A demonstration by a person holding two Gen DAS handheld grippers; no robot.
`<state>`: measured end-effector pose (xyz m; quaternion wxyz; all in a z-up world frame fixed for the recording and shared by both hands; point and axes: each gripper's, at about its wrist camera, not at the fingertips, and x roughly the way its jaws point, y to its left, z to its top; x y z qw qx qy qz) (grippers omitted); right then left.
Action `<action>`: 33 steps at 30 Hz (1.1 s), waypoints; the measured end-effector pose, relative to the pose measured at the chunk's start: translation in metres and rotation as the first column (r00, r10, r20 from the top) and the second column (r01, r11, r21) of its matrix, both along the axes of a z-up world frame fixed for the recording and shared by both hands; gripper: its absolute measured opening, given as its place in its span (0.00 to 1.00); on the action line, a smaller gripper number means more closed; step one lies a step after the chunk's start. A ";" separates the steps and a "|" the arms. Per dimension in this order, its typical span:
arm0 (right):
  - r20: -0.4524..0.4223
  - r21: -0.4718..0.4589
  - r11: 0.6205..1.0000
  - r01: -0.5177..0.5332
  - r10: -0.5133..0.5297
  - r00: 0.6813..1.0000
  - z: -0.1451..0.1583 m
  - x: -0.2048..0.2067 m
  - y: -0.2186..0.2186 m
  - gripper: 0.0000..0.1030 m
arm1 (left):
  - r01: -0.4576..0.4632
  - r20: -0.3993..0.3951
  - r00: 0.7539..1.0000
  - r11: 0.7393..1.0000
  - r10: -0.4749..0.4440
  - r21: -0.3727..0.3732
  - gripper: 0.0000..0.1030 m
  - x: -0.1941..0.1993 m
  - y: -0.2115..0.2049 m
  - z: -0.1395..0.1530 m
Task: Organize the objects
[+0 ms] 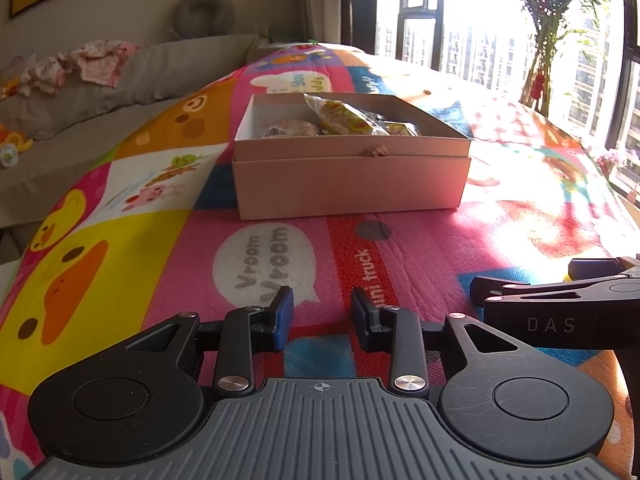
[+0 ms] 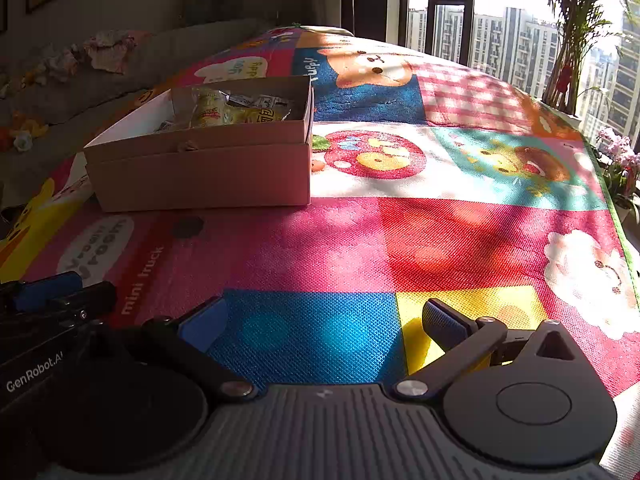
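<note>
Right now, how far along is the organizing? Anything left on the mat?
Looks mostly done: snack packets already sit inside the cardboard box. Nothing in hand: left gripper and right gripper hover over the play mat, jaws apart and empty. No loose items show on the visible mat; areas behind the box are hidden.

Cartoon play mat [image 1: 168, 240] carrying one cardboard box [image 1: 352, 184]

The box sits directly on the mat, straight ahead of the left tongs and ahead-left of the right tongs, well apart from both.
</note>
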<state>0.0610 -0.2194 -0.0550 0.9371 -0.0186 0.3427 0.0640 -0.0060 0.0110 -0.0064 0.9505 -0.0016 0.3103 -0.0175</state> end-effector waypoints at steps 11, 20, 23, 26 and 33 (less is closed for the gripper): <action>0.000 0.000 1.000 0.000 0.000 1.000 0.000 0.000 0.000 1.00 | 0.000 -0.001 1.000 1.000 0.000 0.005 0.34 0.000 0.000 0.000; 0.000 0.000 1.000 0.000 0.000 1.000 0.000 -0.001 0.000 1.00 | -0.001 -0.001 1.000 1.000 0.001 0.013 0.34 0.001 -0.002 0.000; 0.000 0.000 1.000 0.000 0.000 1.000 0.000 -0.001 0.000 1.00 | -0.001 -0.001 1.000 1.000 0.001 -0.004 0.34 0.002 0.001 0.000; 0.000 0.000 1.000 0.000 0.000 1.000 0.000 -0.001 0.000 1.00 | -0.001 -0.001 1.000 1.000 0.001 -0.006 0.34 0.001 0.001 0.000; 0.000 0.000 1.000 0.000 0.000 1.000 0.000 0.000 0.000 1.00 | -0.001 0.000 1.000 1.000 0.001 0.014 0.34 0.001 0.001 -0.001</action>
